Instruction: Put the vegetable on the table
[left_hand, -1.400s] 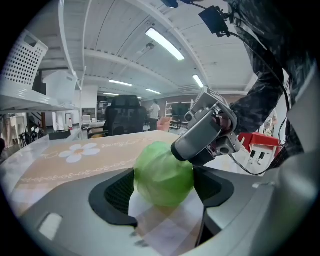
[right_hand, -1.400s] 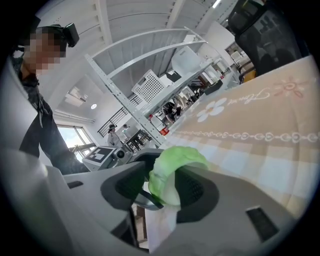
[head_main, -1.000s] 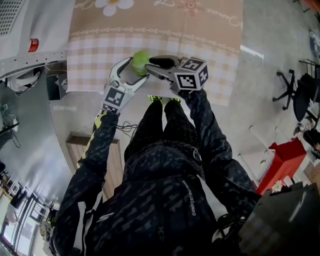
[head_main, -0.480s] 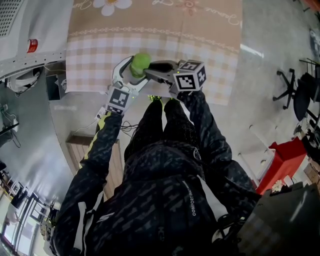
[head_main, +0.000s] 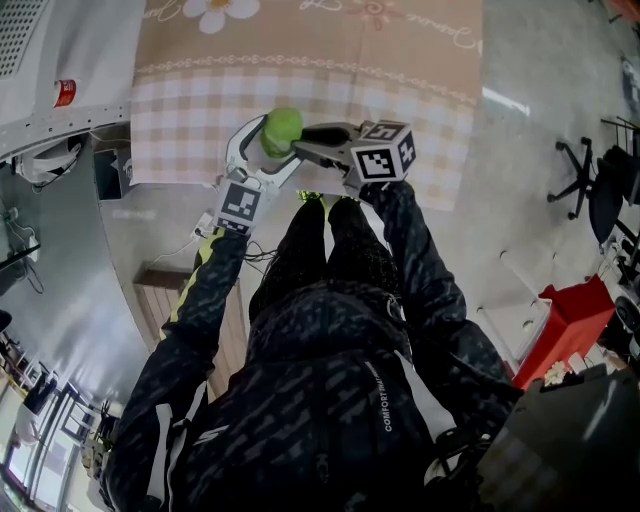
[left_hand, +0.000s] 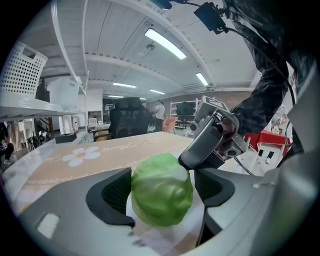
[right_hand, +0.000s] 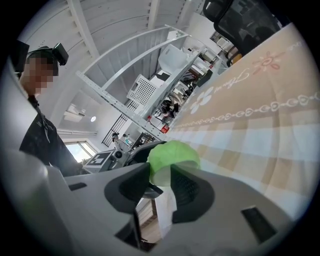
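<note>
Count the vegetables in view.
1: a green cabbage in the jaws of the left gripper, over the table's near edge. None other shows; the person's body could hide more.

A green cabbage (head_main: 282, 128) sits over the checked near border of the cloth-covered counter (head_main: 400, 60). The left gripper (head_main: 270, 138) comes from below the cabbage, its fingers (head_main: 233, 145) clasped round it. Right of the cabbage lies the right gripper (head_main: 305, 140). Its fingers have just been opening, and the cabbage is at their tips, unclamped. Far right of the cabbage stands an office chair (head_main: 595, 185).
</note>
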